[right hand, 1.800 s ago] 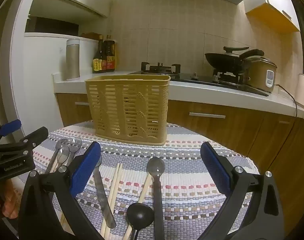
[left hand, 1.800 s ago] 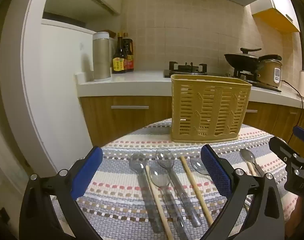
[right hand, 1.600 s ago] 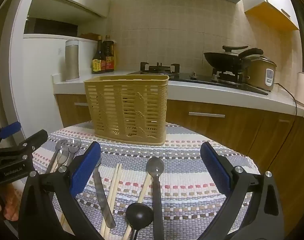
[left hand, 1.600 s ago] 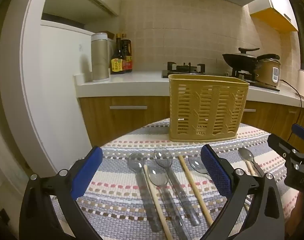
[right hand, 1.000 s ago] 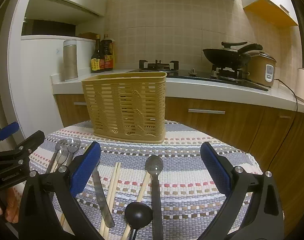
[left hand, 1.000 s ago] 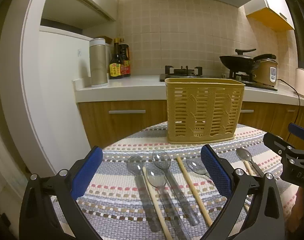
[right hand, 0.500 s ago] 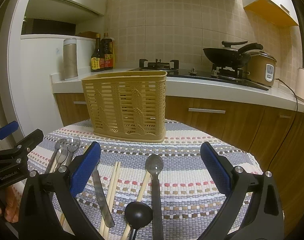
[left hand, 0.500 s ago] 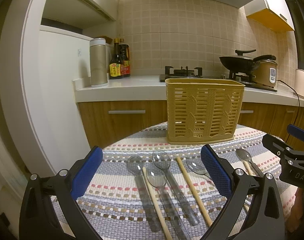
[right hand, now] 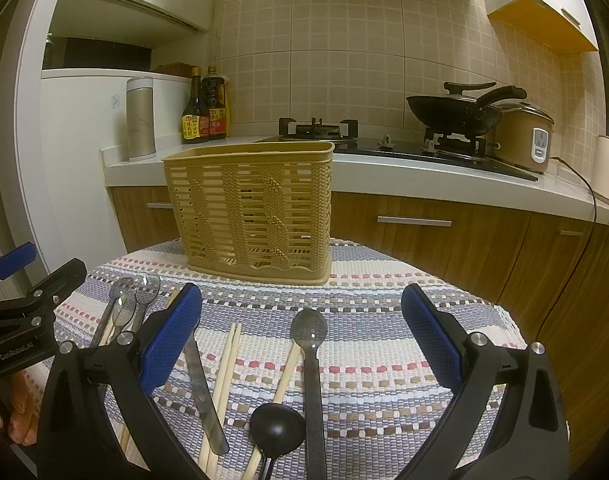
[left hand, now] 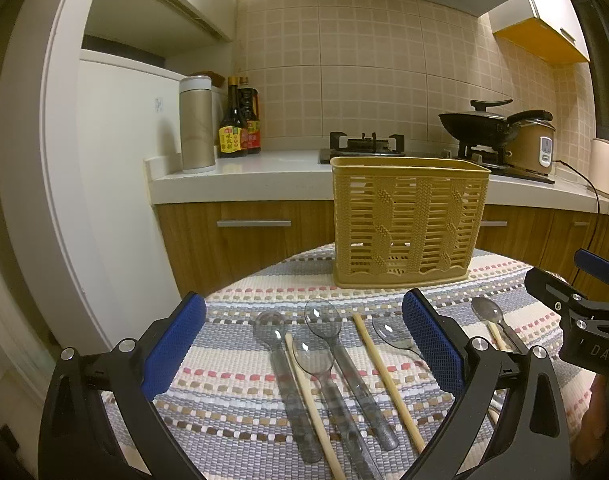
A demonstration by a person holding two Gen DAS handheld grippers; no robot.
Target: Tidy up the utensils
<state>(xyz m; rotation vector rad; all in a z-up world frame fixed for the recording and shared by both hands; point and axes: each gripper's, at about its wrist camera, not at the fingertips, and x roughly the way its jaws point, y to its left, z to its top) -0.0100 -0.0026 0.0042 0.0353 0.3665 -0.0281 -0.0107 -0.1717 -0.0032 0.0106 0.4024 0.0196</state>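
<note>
A tan plastic utensil basket (left hand: 406, 220) stands upright at the far side of a round table with a striped cloth (left hand: 240, 364); it also shows in the right wrist view (right hand: 256, 208). Clear plastic spoons (left hand: 324, 344) and wooden chopsticks (left hand: 384, 372) lie in front of my left gripper (left hand: 304, 344), which is open and empty above them. My right gripper (right hand: 300, 340) is open and empty above a grey spoon (right hand: 310, 360), a black spoon (right hand: 276, 424), chopsticks (right hand: 224, 380) and a clear utensil (right hand: 202, 388).
A kitchen counter (left hand: 240, 176) runs behind the table with a steel flask (left hand: 196, 124), sauce bottles (left hand: 238, 120), a gas hob (right hand: 320, 128), a wok (right hand: 456, 114) and a rice cooker (right hand: 524, 138). A white fridge (left hand: 116, 184) stands at the left.
Both grippers have drifted slightly back and up; the basket looks a little lower and farther in both views. Both stay open. No utensil has moved.
</note>
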